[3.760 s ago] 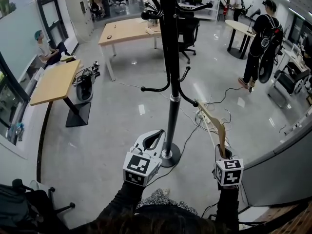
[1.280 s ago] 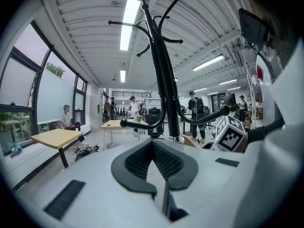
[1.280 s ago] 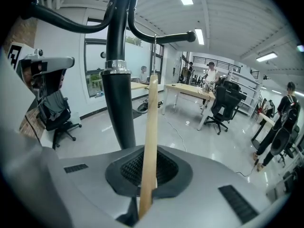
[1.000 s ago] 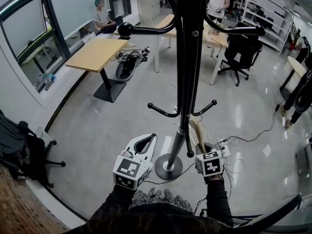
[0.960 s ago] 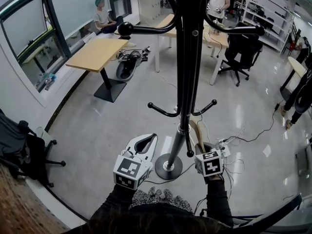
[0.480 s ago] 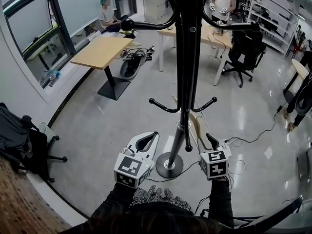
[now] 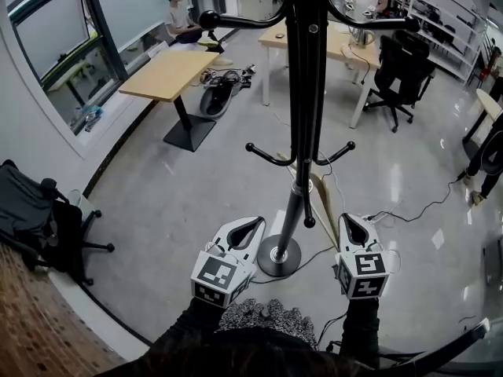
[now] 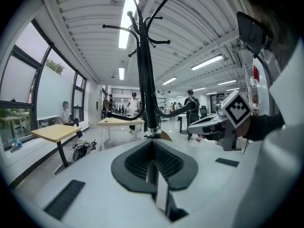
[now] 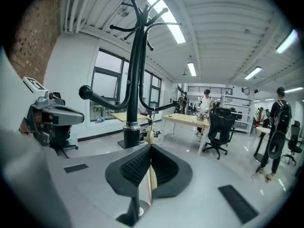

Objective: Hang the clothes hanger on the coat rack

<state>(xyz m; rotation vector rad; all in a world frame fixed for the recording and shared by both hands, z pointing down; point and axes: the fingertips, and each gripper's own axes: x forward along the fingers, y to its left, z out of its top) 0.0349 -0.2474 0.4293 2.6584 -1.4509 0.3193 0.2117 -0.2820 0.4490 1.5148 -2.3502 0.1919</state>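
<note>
A black coat rack (image 7: 302, 93) rises from its round base (image 7: 279, 256) between my two grippers. A wooden clothes hanger (image 7: 318, 195) slants up beside the pole, below the lower hooks (image 7: 343, 149). My right gripper (image 7: 346, 219) holds its lower end, and its jaws are closing with the wood between them. In the right gripper view the hanger (image 9: 151, 175) shows edge-on between the pads of the right gripper (image 9: 151, 148), with the coat rack (image 9: 135, 80) just left of it. My left gripper (image 7: 258, 221) is shut on nothing, left of the pole. The left gripper view shows the left gripper (image 8: 153, 144) pointing at the coat rack (image 8: 145, 80).
Wooden tables (image 7: 169, 73) stand at the back left and behind the rack. A black office chair (image 7: 405, 61) stands back right and another chair (image 7: 39, 210) at the left wall. Cables and a power strip (image 7: 393, 210) lie on the floor to the right. A person (image 7: 179, 18) sits by the windows.
My right gripper has risen with the hanger, which now reaches higher along the pole toward the lower hooks. My left gripper has shifted slightly beside the base.
</note>
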